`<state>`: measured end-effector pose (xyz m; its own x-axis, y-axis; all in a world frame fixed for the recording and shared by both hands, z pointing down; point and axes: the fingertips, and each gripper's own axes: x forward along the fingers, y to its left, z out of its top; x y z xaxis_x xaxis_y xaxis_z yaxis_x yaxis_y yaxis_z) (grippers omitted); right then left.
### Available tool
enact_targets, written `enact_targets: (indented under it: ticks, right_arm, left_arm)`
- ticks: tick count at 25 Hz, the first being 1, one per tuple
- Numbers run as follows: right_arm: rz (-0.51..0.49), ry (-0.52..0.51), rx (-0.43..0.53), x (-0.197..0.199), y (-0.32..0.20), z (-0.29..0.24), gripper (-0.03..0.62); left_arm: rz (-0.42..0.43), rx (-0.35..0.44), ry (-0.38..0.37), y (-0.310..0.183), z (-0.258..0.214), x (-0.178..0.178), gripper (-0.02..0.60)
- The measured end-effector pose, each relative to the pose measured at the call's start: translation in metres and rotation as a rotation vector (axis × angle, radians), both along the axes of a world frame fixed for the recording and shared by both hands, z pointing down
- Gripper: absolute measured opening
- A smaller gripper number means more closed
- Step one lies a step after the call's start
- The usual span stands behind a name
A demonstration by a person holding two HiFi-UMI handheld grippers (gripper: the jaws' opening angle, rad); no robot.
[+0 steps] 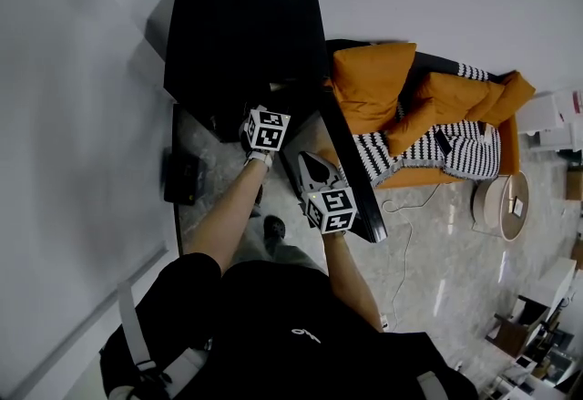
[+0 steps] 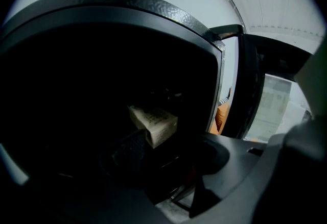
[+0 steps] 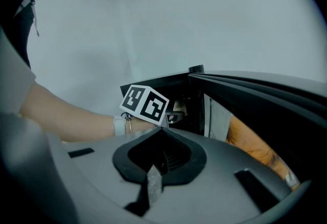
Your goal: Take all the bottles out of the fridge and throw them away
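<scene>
A black fridge (image 1: 241, 34) and orange sofa (image 1: 428, 178) are being borne by the pale floor (image 1: 437, 234); a beige carton (image 2: 153, 123) is being carried inside the fridge.

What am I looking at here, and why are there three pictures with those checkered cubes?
There is no robot here: a person holds a hand-held claw in each hand. The head view comes from a camera on their head, looking down; the other two cameras ride on the claws. The cubes are part of the claws. The left claw reaches into a black fridge, its door open. Its jaws look apart, and a tan box sits just beyond in the dark. The right claw hovers outside, shut and empty.
</scene>
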<state>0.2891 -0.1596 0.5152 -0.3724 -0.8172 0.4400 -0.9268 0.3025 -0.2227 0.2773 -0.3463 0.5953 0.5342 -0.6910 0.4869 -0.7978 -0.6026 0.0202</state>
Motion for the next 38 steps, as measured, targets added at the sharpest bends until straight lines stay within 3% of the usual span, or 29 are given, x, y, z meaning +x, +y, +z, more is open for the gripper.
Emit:
enact_targets:
  ticks: [13, 20, 25, 38]
  right_arm:
    - [0.043, 0.011, -0.022, 0.014, 0.001, 0.008, 0.009]
    - [0.052, 0.005, -0.027, 0.016, -0.001, 0.012, 0.009]
    - [0.05, 0.001, -0.027, 0.015, -0.004, 0.012, 0.009]
    - [0.057, 0.005, -0.029, 0.017, -0.001, 0.013, 0.009]
  left_arm:
    - [-0.128, -0.037, -0.012, -0.029, 0.0, 0.013, 0.288]
    - [-0.258, -0.054, 0.008, -0.041, 0.001, -0.014, 0.287]
    - [-0.208, -0.045, -0.014, -0.038, 0.004, -0.007, 0.288]
    - [-0.199, -0.046, -0.039, -0.047, 0.005, -0.007, 0.264]
